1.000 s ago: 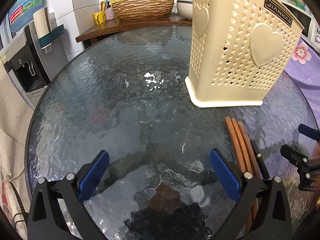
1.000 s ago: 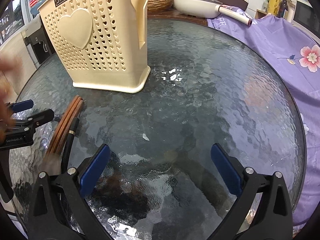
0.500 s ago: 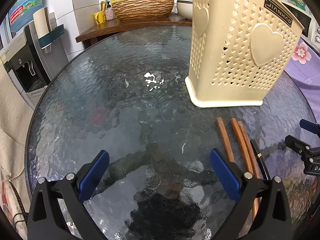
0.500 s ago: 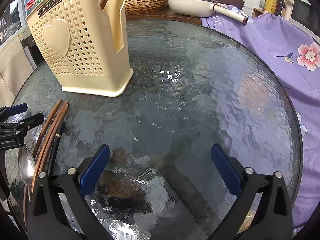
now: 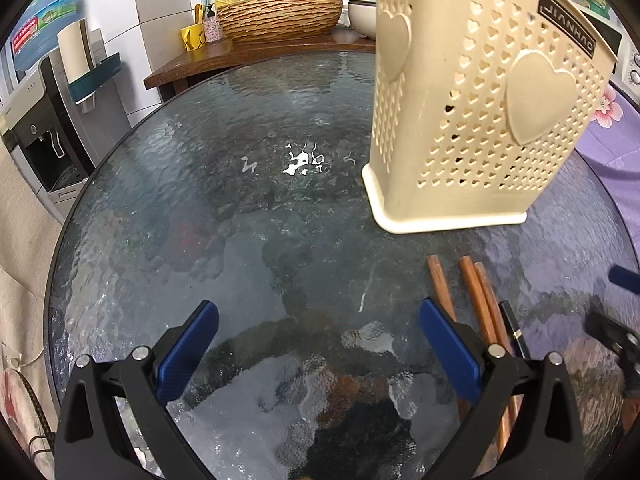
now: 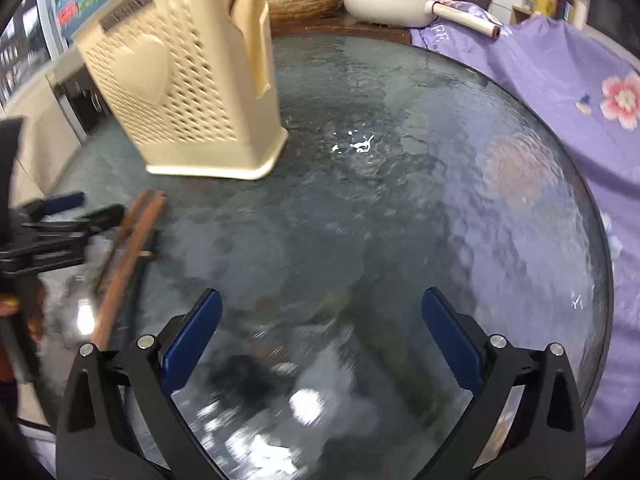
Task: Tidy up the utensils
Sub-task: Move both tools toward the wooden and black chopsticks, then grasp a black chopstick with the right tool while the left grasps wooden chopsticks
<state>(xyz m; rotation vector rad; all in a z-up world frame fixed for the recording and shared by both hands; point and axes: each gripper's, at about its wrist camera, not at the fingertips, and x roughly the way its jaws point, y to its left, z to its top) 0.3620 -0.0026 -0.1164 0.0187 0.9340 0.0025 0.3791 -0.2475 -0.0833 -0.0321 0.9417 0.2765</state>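
Note:
A cream perforated utensil holder (image 5: 476, 120) with heart shapes stands upright on the round glass table (image 5: 240, 200); it also shows in the right wrist view (image 6: 188, 92). Brown wooden chopsticks (image 5: 476, 300) and a thin black utensil (image 5: 514, 332) lie in front of it, beside my left gripper's right finger. In the right wrist view the chopsticks (image 6: 128, 256) lie at the left, with a metal spoon (image 6: 78, 304) beside them. My left gripper (image 5: 318, 344) is open and empty. My right gripper (image 6: 320, 328) is open and empty above bare glass.
A woven basin (image 5: 280, 16), soap bottle and cups stand on a wooden counter behind the table. A water dispenser (image 5: 36, 120) stands at left. A white pan (image 6: 388, 4) and purple floral cloth (image 6: 560, 92) lie at the right edge.
One chopstick has split off leftward from the bundle. My right gripper has swung right and away from the chopsticks, and its view is now blurred. My left gripper stays almost still.

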